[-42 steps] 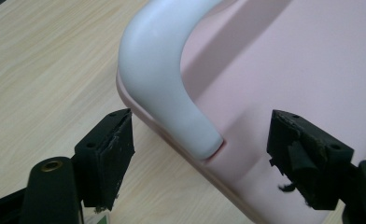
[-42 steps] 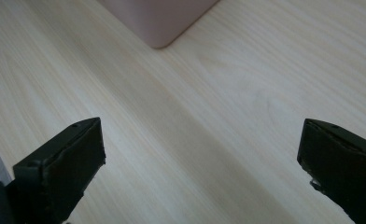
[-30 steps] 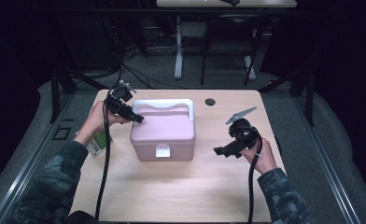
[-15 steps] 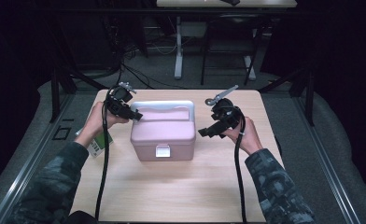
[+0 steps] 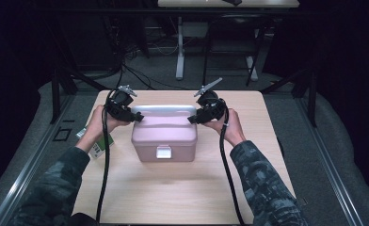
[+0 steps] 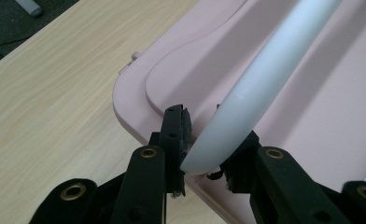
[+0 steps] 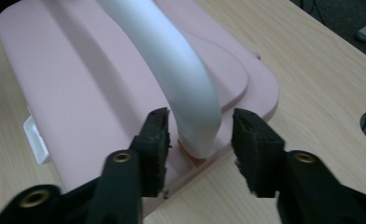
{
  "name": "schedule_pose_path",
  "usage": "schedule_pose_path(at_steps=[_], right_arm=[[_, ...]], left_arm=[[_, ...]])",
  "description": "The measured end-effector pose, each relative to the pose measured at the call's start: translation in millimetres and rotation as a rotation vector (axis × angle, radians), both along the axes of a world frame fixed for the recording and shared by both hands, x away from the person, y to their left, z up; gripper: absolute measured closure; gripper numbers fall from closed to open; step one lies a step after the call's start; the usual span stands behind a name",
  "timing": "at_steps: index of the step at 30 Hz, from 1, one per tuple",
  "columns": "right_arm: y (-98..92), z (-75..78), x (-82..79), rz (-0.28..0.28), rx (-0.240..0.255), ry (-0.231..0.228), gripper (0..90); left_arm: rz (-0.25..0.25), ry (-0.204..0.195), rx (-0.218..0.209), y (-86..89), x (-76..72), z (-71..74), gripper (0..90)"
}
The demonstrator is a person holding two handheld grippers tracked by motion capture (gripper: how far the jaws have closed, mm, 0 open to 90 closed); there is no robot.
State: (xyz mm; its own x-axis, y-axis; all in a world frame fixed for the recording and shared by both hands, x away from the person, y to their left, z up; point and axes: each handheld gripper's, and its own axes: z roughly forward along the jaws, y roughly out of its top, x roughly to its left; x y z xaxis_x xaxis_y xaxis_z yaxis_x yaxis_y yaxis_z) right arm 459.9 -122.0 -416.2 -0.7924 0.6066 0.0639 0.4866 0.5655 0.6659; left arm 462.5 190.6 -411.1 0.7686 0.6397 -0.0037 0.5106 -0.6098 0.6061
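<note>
A pink box sits mid-table, lid shut (contents hidden), clasp toward the person. Its white handle lies flat on the lid, running left to right. At the box's left end the left gripper pinches the handle's end. At the right end the right gripper has just been closing, its jaws astride the handle, a gap on one side.
</note>
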Motion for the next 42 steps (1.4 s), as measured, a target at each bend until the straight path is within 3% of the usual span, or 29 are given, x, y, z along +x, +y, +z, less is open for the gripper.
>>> schedule_pose_path(at_steps=[6, 15, 28, 42], right_arm=[[2.5, -3.0, -2.3, -0.004, 0.008, -0.017, 72.8], [-11.5, -6.4, -13.6, -0.034, 0.043, -0.036, 73.5], [-35.6, -9.4, -45.9, -0.051, 0.074, -0.058, 73.6], [-50.3, -8.7, -70.7, -0.066, 0.07, -0.048, 73.5]], left_arm=[[0.006, -0.043, -0.002, -5.7, -7.4, -2.0, 73.1], [0.008, -0.042, -0.026, -16.7, -20.9, -2.7, 73.3], [-0.013, -0.047, -0.03, -37.3, -44.8, -3.3, 73.2], [-0.046, -0.054, -0.041, -50.0, -65.3, -4.5, 73.3]])
